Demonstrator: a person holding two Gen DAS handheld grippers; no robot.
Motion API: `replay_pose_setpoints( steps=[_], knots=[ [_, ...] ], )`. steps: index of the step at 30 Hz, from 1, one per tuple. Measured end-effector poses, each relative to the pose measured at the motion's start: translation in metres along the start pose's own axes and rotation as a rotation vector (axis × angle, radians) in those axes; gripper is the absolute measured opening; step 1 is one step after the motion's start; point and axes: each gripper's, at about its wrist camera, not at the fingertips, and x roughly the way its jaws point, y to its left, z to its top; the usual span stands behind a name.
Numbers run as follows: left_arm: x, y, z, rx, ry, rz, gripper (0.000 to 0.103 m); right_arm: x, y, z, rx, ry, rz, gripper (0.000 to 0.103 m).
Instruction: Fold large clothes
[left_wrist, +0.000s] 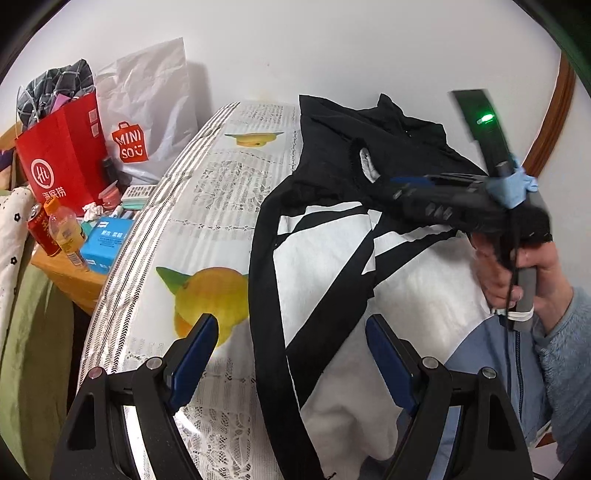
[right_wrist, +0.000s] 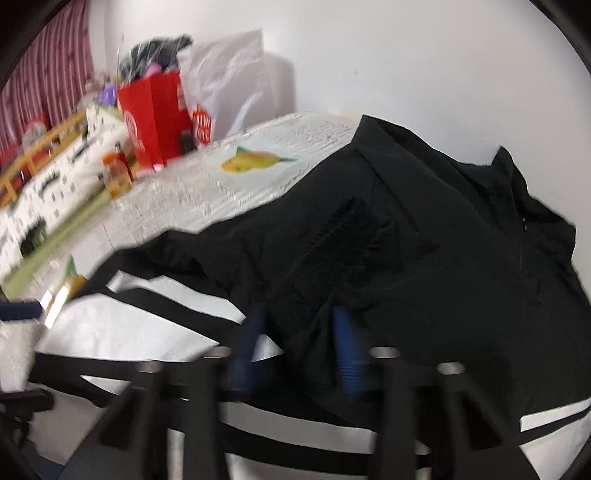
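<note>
A large black, white and pale blue jacket (left_wrist: 332, 251) lies on the table with its black upper part bunched toward the wall. My left gripper (left_wrist: 291, 325) is open above its lower half, with black bands and white fabric between the fingers. My right gripper (left_wrist: 402, 182) reaches over the black part from the right. In the blurred right wrist view the right gripper (right_wrist: 301, 317) has black fabric of the jacket (right_wrist: 424, 236) between its blue fingers, which stand a little apart.
The table wears a white lace cloth with lemon prints (left_wrist: 207, 229). At its left end stand a red paper bag (left_wrist: 62, 158), a white MINISO bag (left_wrist: 147, 110), bottles (left_wrist: 66, 232) and a blue box (left_wrist: 107, 243). A white wall runs behind.
</note>
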Motion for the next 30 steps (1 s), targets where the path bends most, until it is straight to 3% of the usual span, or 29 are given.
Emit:
replay_pose_setpoints(
  steps=[1, 3, 9, 12, 20, 22, 26, 30],
  knots=[
    [-0.001, 0.0, 0.001, -0.001, -0.004, 0.0, 0.081, -0.012, -0.006, -0.001, 0.032, -0.03, 0.009, 0.019],
    [-0.004, -0.002, 0.003, -0.005, -0.012, 0.004, 0.081, -0.039, -0.023, -0.006, 0.074, -0.073, 0.023, 0.012],
    [-0.013, -0.012, 0.012, -0.024, -0.05, -0.001, 0.081, -0.135, -0.103, -0.03, 0.259, -0.249, -0.103, 0.011],
    [-0.014, -0.02, 0.014, -0.032, -0.058, -0.013, 0.081, -0.169, -0.153, -0.054, 0.379, -0.281, -0.186, 0.011],
    [-0.014, -0.049, 0.016, -0.004, -0.043, 0.0, 0.081, -0.217, -0.275, -0.16, 0.662, -0.19, -0.47, 0.031],
    [-0.015, -0.058, 0.015, 0.011, -0.038, 0.003, 0.081, -0.223, -0.282, -0.177, 0.685, -0.174, -0.481, 0.032],
    [-0.019, -0.073, 0.015, 0.036, -0.032, 0.007, 0.081, -0.234, -0.276, -0.205, 0.664, -0.156, -0.519, 0.046],
    [-0.028, -0.085, 0.013, 0.06, -0.045, 0.011, 0.081, -0.247, -0.276, -0.241, 0.648, -0.123, -0.567, 0.051]
  ],
)
